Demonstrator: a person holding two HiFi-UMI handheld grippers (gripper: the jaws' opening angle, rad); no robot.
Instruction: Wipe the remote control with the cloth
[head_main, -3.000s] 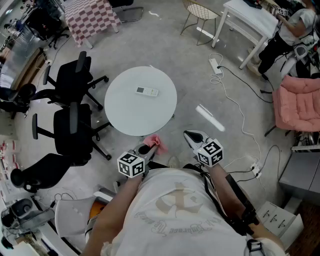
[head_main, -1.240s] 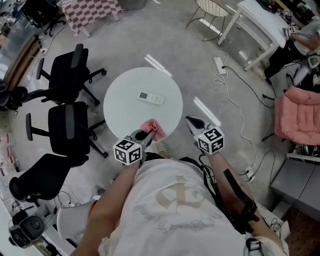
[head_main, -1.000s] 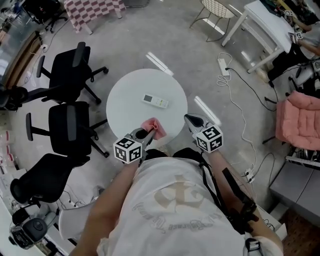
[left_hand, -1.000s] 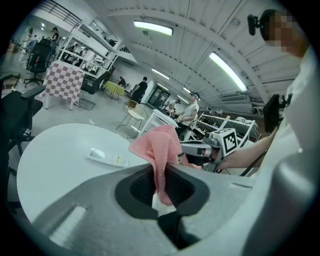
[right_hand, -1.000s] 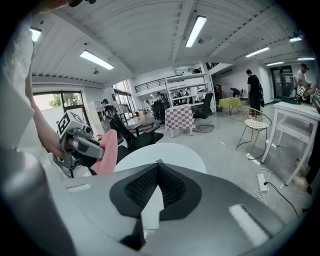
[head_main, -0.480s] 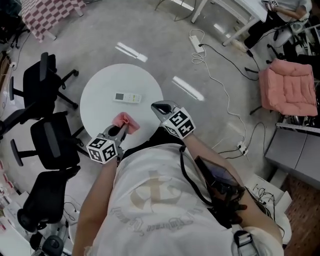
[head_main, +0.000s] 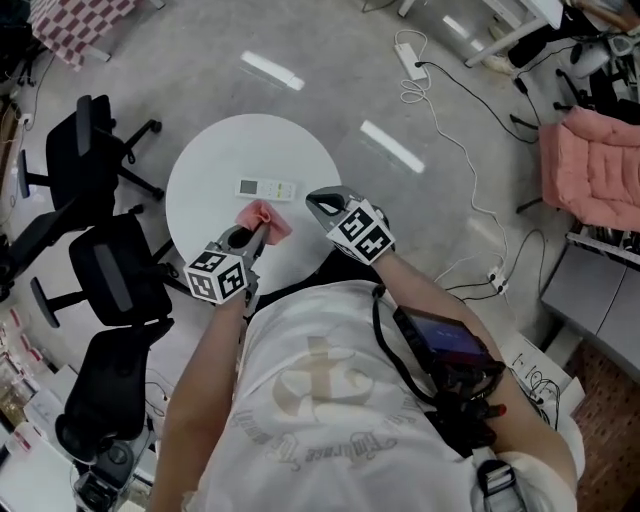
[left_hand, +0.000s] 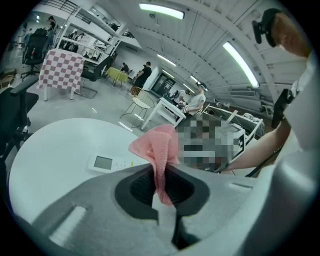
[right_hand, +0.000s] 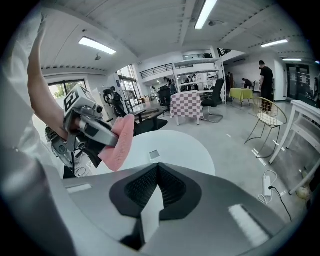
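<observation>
**Op:** Both grippers are now over the table's (head_main: 235, 150) near edge in the head view; half a second ago they hung short of it. My left gripper (head_main: 252, 232) has carried the cloth (head_main: 266, 217) to just beside the remote (head_main: 266, 187), though they aren't touching yet.

**Obs:** And the right one?

**Op:** My right gripper (head_main: 320, 203) has come forward too. It sits to the right of the cloth, near the remote, and holds nothing.

**Obs:** Is the grip holding? Check the left gripper view.

**Op:** It's clenched on the cloth. The pink fold stands up from between the jaws, pinched low, with its free end flopping forward. The remote lies flat on the table beyond it, display end to the left and a bit left of my jaw line.

**Obs:** Right gripper view?

**Op:** Jaws pressed together with nothing between them. I see the left gripper and cloth up at the left, above the tabletop, and the remote is a small patch further out.

**Obs:** So what does that mean for the task?

**Op:** I judge the approach is nearly done and no wiping has begun. Next I need to lower the cloth onto the remote. I may have to open the right jaws to steady the remote, since it looks light enough to slide under the wipe.
</observation>
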